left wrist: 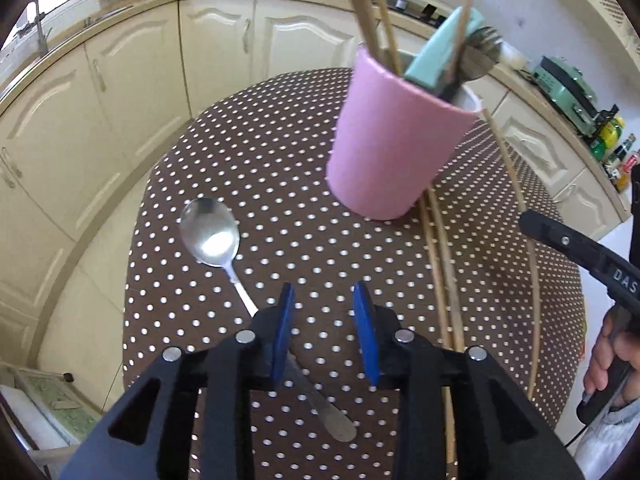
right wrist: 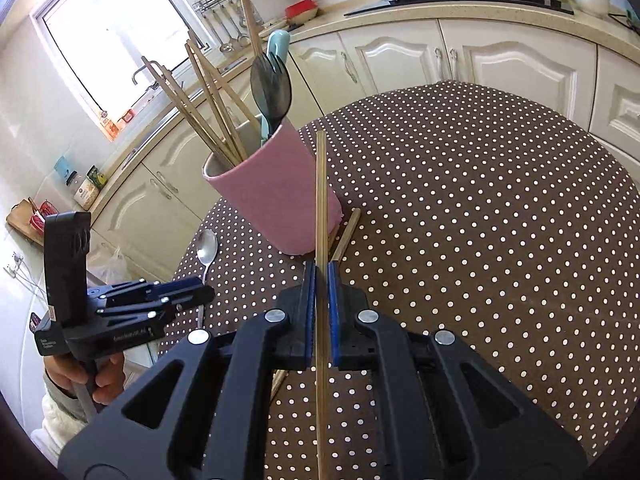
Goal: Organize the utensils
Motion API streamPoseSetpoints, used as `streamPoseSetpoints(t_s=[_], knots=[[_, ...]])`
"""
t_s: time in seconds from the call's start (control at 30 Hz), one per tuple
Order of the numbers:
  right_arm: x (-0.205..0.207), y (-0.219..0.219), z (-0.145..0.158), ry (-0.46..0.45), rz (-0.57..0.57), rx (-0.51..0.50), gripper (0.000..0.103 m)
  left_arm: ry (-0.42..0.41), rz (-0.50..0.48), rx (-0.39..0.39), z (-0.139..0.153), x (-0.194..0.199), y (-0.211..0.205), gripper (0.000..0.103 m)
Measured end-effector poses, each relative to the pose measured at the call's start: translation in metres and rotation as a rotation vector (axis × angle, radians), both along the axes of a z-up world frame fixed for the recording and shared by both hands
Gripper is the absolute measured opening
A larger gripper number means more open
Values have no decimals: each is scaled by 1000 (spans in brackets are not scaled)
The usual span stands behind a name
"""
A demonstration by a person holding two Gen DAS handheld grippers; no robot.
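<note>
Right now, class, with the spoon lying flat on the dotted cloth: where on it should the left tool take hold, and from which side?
Grip the spoon by its narrow handle, from above, pads on its two long edges. The bowl is wide and rounded; the handle already runs under the open left tool.

The left gripper [left wrist: 326, 330] hung over the dotted table [left wrist: 280, 152], jaws apart — a metal spoon [left wrist: 210, 232] lay beneath its left finger. Beyond stood a pink cup [left wrist: 396, 152] holding chopsticks [left wrist: 360, 8] — 2 more chopsticks [left wrist: 442, 272] lay beside it.
</note>
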State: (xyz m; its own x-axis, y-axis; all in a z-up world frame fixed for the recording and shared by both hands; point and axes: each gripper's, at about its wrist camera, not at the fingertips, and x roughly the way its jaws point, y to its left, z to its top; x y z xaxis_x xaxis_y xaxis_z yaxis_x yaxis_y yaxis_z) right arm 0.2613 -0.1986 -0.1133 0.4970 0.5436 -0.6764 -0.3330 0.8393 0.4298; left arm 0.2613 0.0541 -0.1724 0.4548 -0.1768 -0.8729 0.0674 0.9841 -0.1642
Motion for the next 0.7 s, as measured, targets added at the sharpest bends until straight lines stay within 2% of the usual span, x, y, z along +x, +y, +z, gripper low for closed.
streamPoseSetpoints(t_s=[0.07,0.13,0.23,0.33,0.37,0.4,0.43,0.57,0.7], knots=[[2,-1,-3,12,5,3,6,12,68,46,-1,1,8,30],[4,1,-6,20,8,2,6,22,106,59,-2,2,18,30],[8,5,-10,32,12,4,6,97,115,60,-14,12,24,30],[12,7,-13,46,15,12,6,87,108,88,-17,17,20,29],[13,8,-15,51,15,12,6,85,108,94,-17,19,19,25],[14,8,-16,53,15,13,6,78,108,116,-18,20,18,13],[15,7,-16,56,15,15,6,73,110,126,-17,26,16,10],[18,6,-17,60,10,17,6,54,121,98,-16,30,18,3],[16,0,-15,40,-3,29,6,-51,119,31,-5,12,20,3]])
